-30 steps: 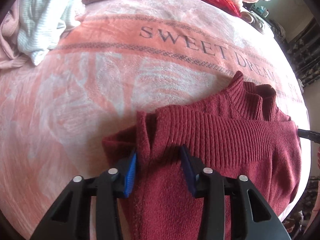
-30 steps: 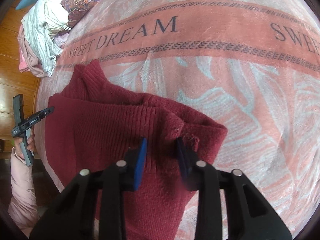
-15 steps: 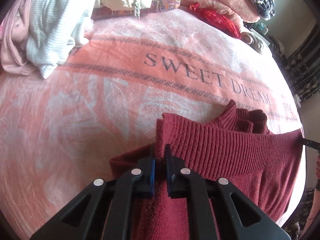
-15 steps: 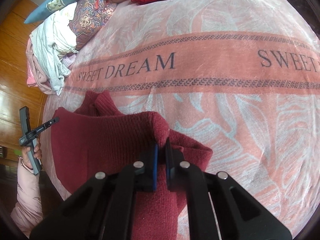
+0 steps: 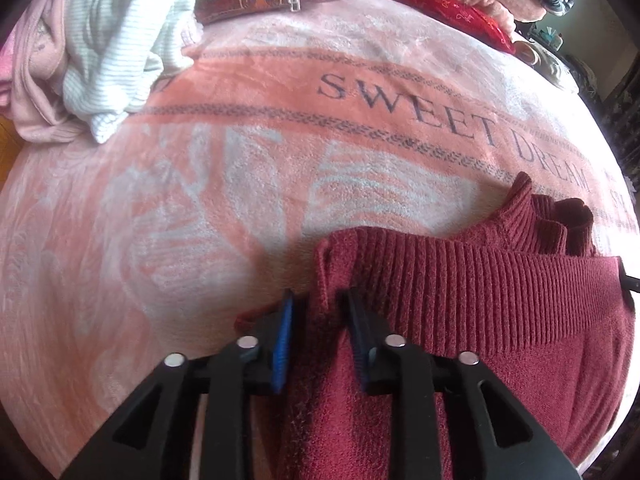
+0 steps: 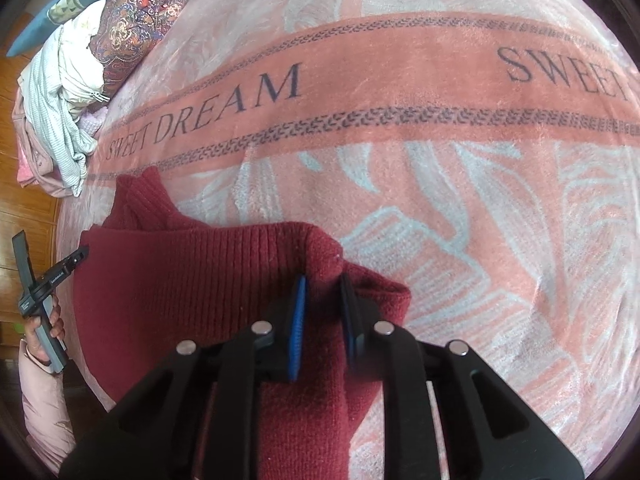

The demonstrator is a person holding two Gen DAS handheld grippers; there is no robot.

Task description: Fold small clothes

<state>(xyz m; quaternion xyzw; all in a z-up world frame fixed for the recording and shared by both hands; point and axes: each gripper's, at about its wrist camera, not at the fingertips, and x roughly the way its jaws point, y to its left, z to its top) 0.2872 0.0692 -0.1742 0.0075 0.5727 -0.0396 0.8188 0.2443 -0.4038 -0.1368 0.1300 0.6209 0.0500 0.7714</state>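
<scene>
While mid-fold on blanket | left gripper and right gripper parted narrowly, straddling sweater hem corners, bottom folded up near collar | likely next: withdraw, smooth fold

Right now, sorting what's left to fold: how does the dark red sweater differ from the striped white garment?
The dark red sweater lies folded over and flat; the striped white garment sits crumpled in a pile. The sweater is solid-coloured ribbed knit; the garment is pale with thin stripes. Both rest on the pink blanket.
</scene>
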